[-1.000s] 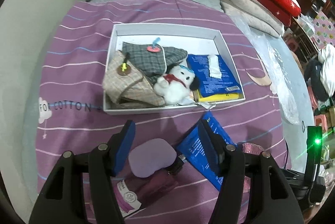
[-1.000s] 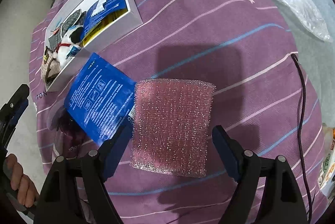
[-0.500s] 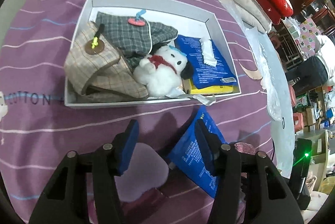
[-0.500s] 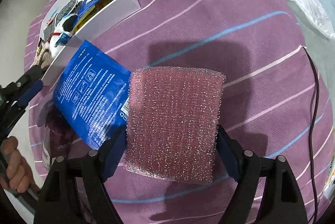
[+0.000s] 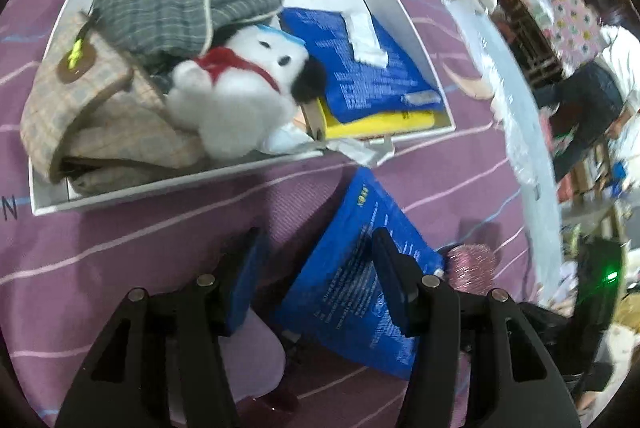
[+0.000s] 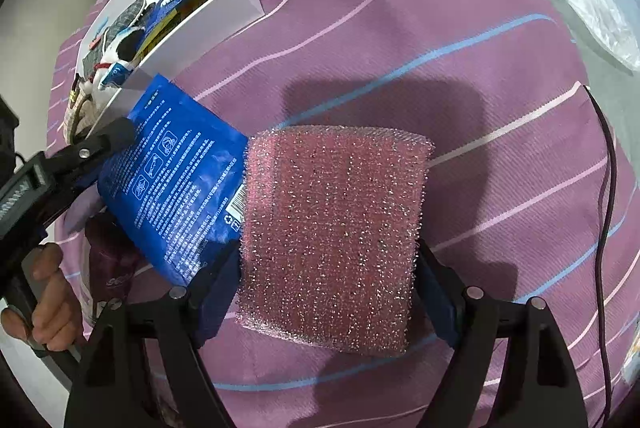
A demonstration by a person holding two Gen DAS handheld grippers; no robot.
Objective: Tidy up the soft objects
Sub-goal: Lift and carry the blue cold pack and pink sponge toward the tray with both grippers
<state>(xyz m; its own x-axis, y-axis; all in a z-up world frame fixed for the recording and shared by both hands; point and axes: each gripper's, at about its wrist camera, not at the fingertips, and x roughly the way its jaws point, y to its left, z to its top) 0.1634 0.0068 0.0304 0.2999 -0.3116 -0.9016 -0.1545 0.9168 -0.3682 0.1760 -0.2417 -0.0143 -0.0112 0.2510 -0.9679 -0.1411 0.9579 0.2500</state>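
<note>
1. The left claw [image 5: 316, 268] is pointing steeply downward, its two blue-padded fingers [image 5: 244, 280] standing apart after just closing a little; whether anything is between them is unclear.
2. Seen from the right wrist, the left claw [image 6: 116, 136] is reaching in from the left edge, with a bare hand [image 6: 44, 300] wrapping around its handle.
3. The right claw [image 6: 328, 284] is aiming nearly straight down, its jaws spreading wide and its fingers [image 6: 220, 280] flanking a pad-shaped item without visibly pressing on it.

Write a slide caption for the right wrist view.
Right gripper straddling a pink sponge beside a blue packet.
</note>
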